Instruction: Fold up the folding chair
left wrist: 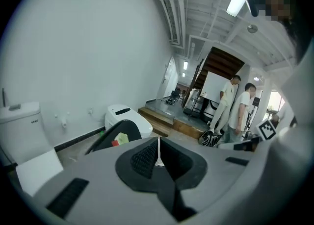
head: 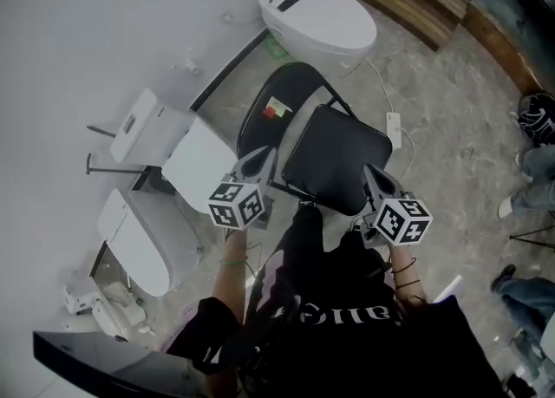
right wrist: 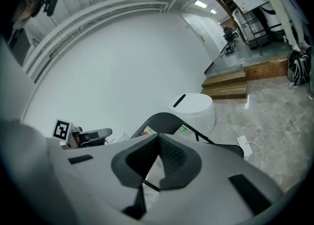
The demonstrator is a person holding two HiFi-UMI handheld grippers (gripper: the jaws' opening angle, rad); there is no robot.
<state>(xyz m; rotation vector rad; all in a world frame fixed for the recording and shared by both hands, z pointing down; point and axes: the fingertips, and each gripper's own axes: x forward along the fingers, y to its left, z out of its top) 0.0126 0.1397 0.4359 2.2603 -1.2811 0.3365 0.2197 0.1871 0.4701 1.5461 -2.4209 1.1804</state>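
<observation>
Both grippers are shut and empty: the left gripper (left wrist: 158,143) shows its jaws pressed together with nothing between them, and so does the right gripper (right wrist: 158,139). The black folding chair (head: 336,166) stands unfolded on the marbled floor (head: 451,101), its seat just ahead of both tips, one gripper near each front corner and the backrest beyond, towards a white toilet (head: 316,15) by the wall. Whether either tip touches the seat cannot be told. The chair's legs are largely hidden under the seat, and the person's dark clothing (head: 347,318) covers the floor in front of it.
</observation>
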